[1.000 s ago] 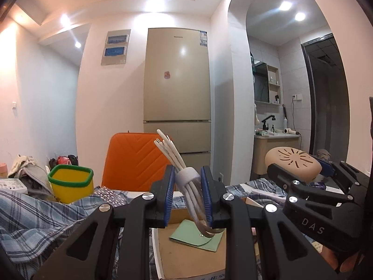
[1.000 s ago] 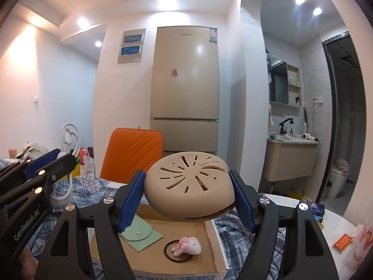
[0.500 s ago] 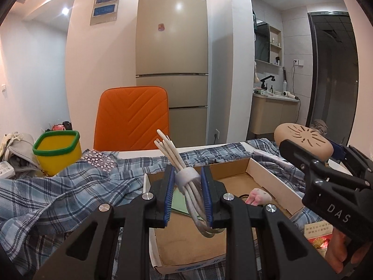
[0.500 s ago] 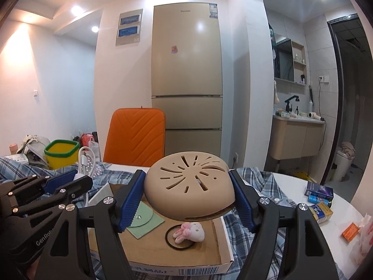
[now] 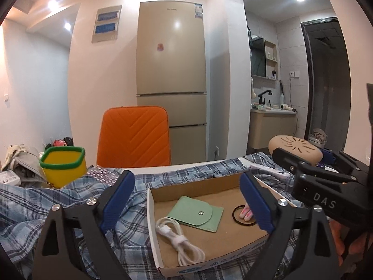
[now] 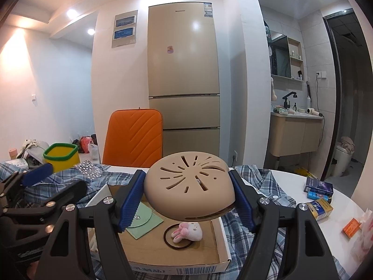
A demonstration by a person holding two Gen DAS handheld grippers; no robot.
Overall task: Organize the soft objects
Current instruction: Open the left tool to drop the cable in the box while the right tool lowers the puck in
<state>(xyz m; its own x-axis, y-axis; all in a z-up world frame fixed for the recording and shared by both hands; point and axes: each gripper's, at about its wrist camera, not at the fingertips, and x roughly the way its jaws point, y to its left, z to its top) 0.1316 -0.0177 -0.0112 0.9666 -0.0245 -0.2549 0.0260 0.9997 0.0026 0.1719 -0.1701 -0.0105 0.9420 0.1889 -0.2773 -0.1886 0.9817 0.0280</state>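
While the shallow cardboard box (image 5: 233, 238) fills the lower middle of the left wrist view, a bundled white cable (image 5: 179, 241) lies loose on its floor at the lower left, just beside a mint-green snap pouch (image 5: 198, 214) in the centre. To the right of the pouch, a black hair tie with a small pink bunny (image 5: 244, 215) rests partly hidden behind a blue finger pad. The left gripper (image 5: 186, 200) hovers over the box with its jaws spread wide and nothing between them.

In the right wrist view, the right gripper (image 6: 188, 200) is closed around a tan dome-shaped soft piece with slits (image 6: 188, 186), pinched on both sides by the blue pads and held in the middle of the frame above the same box (image 6: 216, 247). The bunny hair tie (image 6: 186, 232) and the green pouch (image 6: 142, 219) show beneath it.

A blue plaid cloth (image 5: 58, 205) lies under and around the box. Behind it, at centre, stand an orange chair (image 5: 134, 136) and a tall beige fridge (image 5: 171, 74). A yellow tub with a green rim (image 5: 63, 165) sits at the left. Small packets (image 6: 319, 196) lie on the white table (image 6: 333, 221) at the lower right of the right wrist view.
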